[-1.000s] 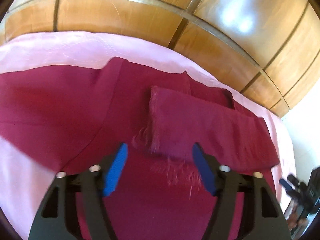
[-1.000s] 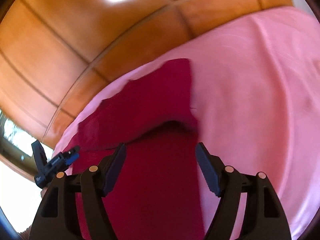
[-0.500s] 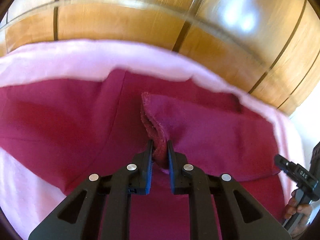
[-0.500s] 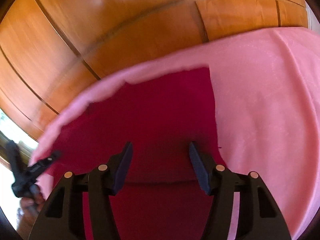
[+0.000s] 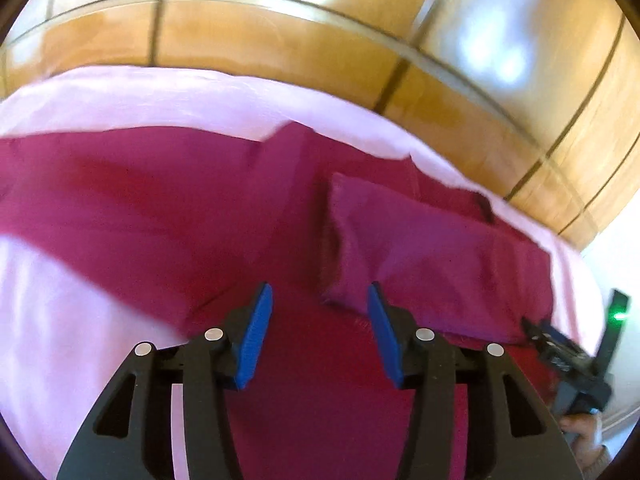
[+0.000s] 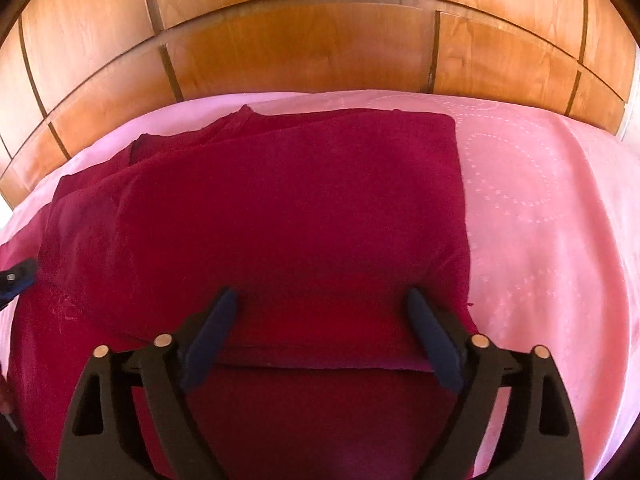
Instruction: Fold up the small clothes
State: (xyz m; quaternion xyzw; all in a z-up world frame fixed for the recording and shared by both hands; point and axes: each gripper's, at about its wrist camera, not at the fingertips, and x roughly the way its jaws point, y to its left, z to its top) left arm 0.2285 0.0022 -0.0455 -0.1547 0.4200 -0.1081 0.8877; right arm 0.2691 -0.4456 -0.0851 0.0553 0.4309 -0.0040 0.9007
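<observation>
A dark red garment (image 5: 160, 208) lies spread on a pink bedsheet (image 5: 60, 320). One part of it is folded over into a flap (image 5: 432, 256) on the right in the left wrist view. My left gripper (image 5: 318, 300) is open and empty, just before the flap's near corner. In the right wrist view the garment (image 6: 280, 220) shows a folded layer whose near edge (image 6: 320, 366) runs between my fingers. My right gripper (image 6: 322, 306) is wide open and empty above that layer. The right gripper also shows in the left wrist view (image 5: 560, 348) at the far right.
A glossy wooden panelled wall (image 6: 304, 40) stands behind the bed. The pink sheet (image 6: 540, 220) stretches to the right of the garment. The left gripper's tip (image 6: 14, 280) shows at the left edge of the right wrist view.
My left gripper was shut on the flap's edge half a second ago and has let go and opened. My right gripper has opened wider and swung to face the garment squarely.
</observation>
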